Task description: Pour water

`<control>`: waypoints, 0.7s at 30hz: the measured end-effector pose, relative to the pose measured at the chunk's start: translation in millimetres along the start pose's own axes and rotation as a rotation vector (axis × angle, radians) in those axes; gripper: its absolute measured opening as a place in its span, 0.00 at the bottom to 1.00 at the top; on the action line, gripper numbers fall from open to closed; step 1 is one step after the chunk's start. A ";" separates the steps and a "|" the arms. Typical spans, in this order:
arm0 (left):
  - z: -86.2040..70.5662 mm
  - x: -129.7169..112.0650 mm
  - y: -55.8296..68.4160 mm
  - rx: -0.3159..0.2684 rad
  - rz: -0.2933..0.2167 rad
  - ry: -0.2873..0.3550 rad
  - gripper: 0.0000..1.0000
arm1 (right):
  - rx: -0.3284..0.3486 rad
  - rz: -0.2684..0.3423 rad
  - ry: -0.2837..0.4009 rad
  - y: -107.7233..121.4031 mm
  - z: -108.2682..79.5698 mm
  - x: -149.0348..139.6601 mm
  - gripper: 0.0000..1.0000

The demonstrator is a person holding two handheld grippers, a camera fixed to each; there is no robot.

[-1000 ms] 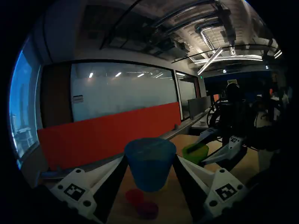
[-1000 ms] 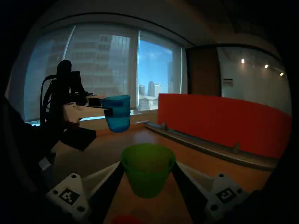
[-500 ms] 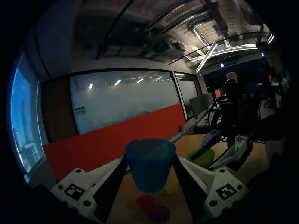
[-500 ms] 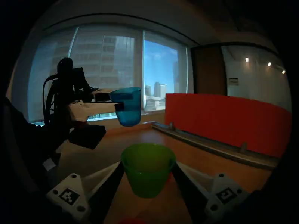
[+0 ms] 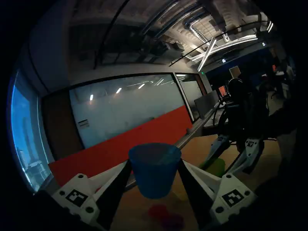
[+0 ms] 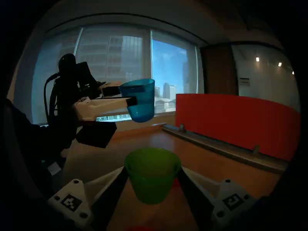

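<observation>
A blue cup (image 5: pixel 154 169) is held upright between the white fingers of my left gripper (image 5: pixel 154 175), which is shut on it. In the right gripper view that same blue cup (image 6: pixel 139 99) hangs higher, up and to the left, tilted a little. My right gripper (image 6: pixel 153 179) is shut on a green cup (image 6: pixel 153 173) with its mouth up. In the left gripper view the green cup (image 5: pixel 214 167) sits low at the right, between the far right gripper's fingers (image 5: pixel 246 156), below the blue one.
A wooden table (image 6: pixel 215 169) lies below both cups, edged by a grey rail and an orange partition (image 6: pixel 238 119). Red and purple round things (image 5: pixel 163 215) lie on the table under the blue cup. Windows stand behind the left hand's sleeve (image 6: pixel 27 134).
The blue cup has risen and come closer over the green cup, tilting slightly. The green cup has stayed in its grip, lower relative to the blue one.
</observation>
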State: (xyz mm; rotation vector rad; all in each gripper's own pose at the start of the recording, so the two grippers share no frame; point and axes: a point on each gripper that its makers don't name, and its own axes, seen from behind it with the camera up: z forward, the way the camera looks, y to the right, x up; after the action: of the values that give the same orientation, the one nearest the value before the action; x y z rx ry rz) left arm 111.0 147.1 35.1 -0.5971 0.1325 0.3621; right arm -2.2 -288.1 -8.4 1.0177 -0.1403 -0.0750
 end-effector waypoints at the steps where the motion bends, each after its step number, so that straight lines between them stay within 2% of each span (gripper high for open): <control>1: 0.3 1.1 -0.6 0.002 0.006 0.001 0.84 | 0.002 0.000 -0.001 -0.7 0.2 -0.5 0.91; 8: 2.0 9.3 -1.1 0.007 0.053 0.008 0.84 | 0.020 -0.001 -0.005 -7.3 2.6 -1.2 0.90; 21: 3.6 25.4 0.4 0.013 0.175 0.010 0.84 | 0.047 -0.010 -0.013 -18.5 5.7 -2.0 0.91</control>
State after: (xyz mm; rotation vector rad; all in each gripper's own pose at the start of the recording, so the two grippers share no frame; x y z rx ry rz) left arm 134.5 157.0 32.1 -0.5764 0.1977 0.5273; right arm -5.0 -302.3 -21.5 1.0651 -0.1495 -0.0882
